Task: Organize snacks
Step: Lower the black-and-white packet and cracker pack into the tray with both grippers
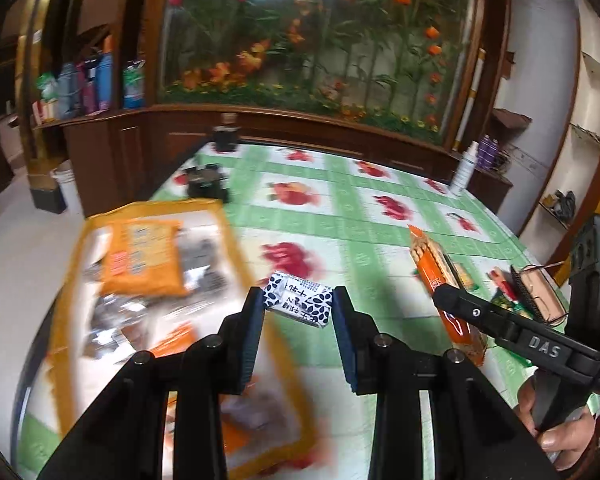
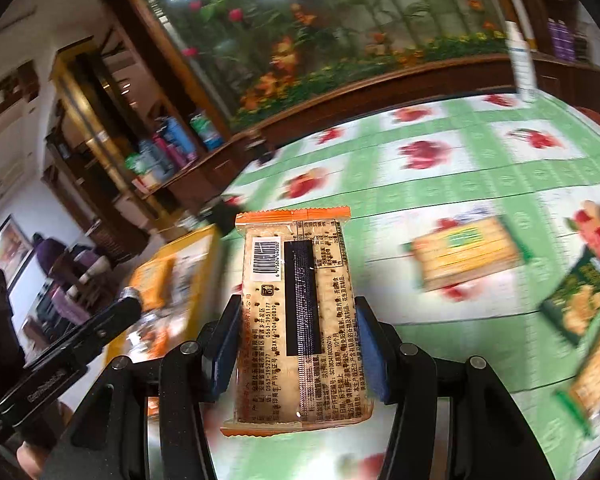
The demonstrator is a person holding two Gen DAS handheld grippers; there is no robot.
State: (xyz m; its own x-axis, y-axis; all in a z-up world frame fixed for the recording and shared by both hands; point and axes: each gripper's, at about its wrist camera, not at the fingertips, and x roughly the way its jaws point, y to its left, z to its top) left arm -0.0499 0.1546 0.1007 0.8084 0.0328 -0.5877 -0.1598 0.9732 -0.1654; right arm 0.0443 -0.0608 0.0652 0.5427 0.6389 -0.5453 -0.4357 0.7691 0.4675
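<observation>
My left gripper (image 1: 299, 304) is shut on a small white candy box with a black leaf pattern (image 1: 298, 299), held above the table beside an orange-rimmed tray (image 1: 72, 256) of snack packs. My right gripper (image 2: 296, 320) is shut on an orange-edged cracker pack (image 2: 298, 320), held upright above the table; the pack also shows in the left wrist view (image 1: 440, 276), at the right gripper's fingers. The tray (image 2: 204, 240) lies to the left in the right wrist view.
A green fruit-print tablecloth (image 1: 340, 216) covers the table. Loose cracker packs (image 2: 468, 256) and a green snack pack (image 2: 580, 300) lie at the right. A white bottle (image 1: 464, 168) stands at the far edge. A black object (image 1: 208, 180) sits behind the tray.
</observation>
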